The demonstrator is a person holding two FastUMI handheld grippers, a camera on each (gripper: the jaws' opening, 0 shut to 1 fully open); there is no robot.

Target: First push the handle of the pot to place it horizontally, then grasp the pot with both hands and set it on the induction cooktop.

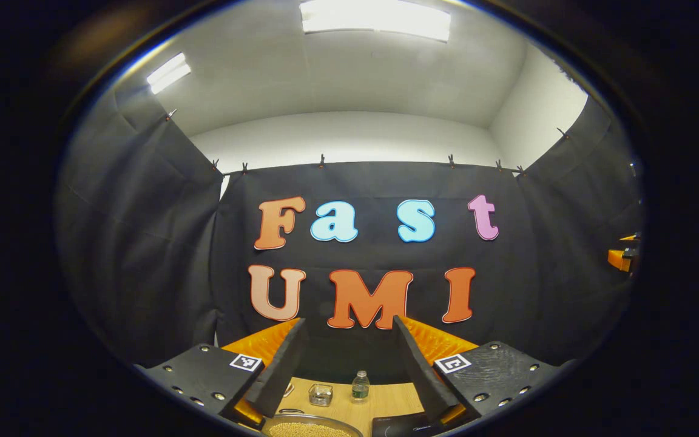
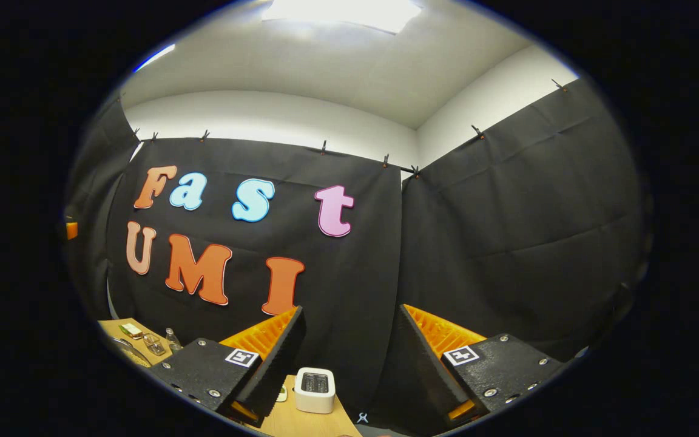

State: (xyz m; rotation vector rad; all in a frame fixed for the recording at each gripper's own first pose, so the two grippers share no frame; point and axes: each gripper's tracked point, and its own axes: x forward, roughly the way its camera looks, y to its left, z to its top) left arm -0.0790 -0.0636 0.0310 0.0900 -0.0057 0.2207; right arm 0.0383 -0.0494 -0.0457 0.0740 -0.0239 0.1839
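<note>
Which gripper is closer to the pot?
Left. The pot sits just below the left gripper. From the right gripper, its rim lies far off to the left.

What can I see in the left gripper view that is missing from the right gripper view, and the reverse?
Left gripper view: the cooktop at the bottom edge. Right gripper view: a white appliance and a small green packet. Both: the table, the bottle, the glass jar and the pot.
</note>
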